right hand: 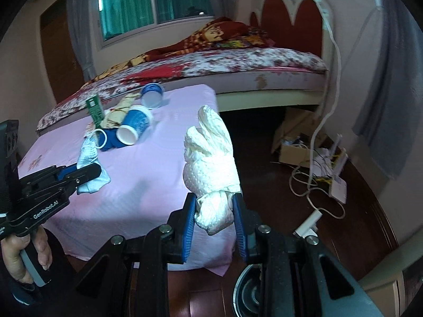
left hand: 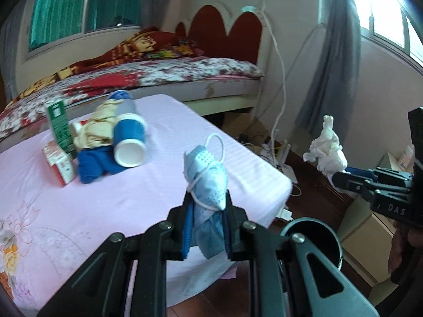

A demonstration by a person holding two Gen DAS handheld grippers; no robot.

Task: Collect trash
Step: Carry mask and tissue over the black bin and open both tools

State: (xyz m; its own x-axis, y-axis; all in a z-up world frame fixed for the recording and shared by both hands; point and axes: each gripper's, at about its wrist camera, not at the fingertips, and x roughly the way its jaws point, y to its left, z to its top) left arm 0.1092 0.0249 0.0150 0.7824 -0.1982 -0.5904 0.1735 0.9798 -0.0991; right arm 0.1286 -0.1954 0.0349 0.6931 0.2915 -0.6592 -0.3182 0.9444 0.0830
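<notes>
Your jaws were both clenched: the left gripper (left hand: 207,227) held a mask (left hand: 208,182), the right gripper (right hand: 215,222) a tissue (right hand: 211,158), both off the desk (left hand: 119,198) above a dark bin (left hand: 314,237). Cups (left hand: 130,142), cloth and boxes (left hand: 59,124) remained uncollected. You could read "GenRobot.AI" on the left gripper, "DAS" on the right.

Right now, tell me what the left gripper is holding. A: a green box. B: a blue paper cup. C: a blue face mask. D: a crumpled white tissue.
C: the left gripper is shut on the blue face mask, its ear loop showing, while the crumpled white tissue sits in the right gripper.
</notes>
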